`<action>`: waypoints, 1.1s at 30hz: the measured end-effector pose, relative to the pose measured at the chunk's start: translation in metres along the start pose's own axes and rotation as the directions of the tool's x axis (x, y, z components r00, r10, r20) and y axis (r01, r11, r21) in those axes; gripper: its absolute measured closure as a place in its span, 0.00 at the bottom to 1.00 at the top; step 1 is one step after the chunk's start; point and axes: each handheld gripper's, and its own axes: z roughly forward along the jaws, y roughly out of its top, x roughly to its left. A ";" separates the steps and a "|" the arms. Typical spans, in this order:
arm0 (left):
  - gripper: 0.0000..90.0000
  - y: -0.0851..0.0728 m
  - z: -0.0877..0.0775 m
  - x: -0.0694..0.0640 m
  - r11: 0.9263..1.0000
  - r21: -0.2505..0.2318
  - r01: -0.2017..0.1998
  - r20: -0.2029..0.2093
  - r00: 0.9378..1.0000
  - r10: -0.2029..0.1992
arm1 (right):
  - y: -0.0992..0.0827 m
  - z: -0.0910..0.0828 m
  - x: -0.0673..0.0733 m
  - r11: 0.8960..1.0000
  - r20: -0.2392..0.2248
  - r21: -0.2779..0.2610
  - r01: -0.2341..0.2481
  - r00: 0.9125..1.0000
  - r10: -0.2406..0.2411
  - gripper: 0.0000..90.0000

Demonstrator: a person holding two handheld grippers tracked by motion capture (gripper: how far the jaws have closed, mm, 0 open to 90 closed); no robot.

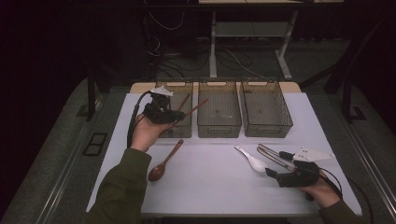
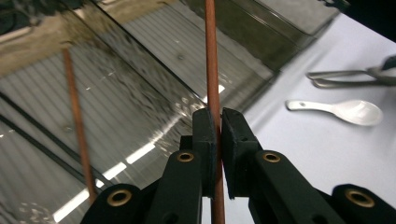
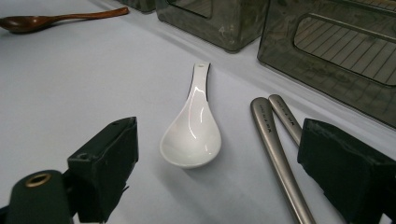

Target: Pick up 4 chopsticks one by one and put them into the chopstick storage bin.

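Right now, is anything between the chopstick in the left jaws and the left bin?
Nothing visible. The left gripper holds the chopstick above the open left bin, where another chopstick lies to one side.

Bare table (image 1: 210, 182) lies open between the wooden spoon (image 1: 163, 163) and white spoon (image 1: 251, 158); three bins (image 1: 219, 133) wall the far side.

High view: above the near side, facing forward and down over the whole counter (image 1: 210, 186). Gripper views sit close, along their fingers. All three share the white spoon (image 1: 251, 159).
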 end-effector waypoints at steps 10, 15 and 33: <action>0.93 0.024 0.011 0.030 0.999 0.012 0.045 -0.097 0.994 -0.043 | 0.000 0.000 -0.001 1.000 0.000 -0.002 -0.004 1.000 0.004 0.14; 0.93 0.031 0.020 0.044 0.999 0.016 0.051 -0.149 0.988 -0.048 | 0.000 -0.001 -0.001 1.000 -0.003 -0.001 -0.008 1.000 0.008 0.14; 0.93 0.024 0.056 0.087 0.991 0.009 0.131 -0.273 0.954 -0.123 | -0.001 -0.001 -0.001 1.000 -0.009 -0.003 -0.009 1.000 0.009 0.14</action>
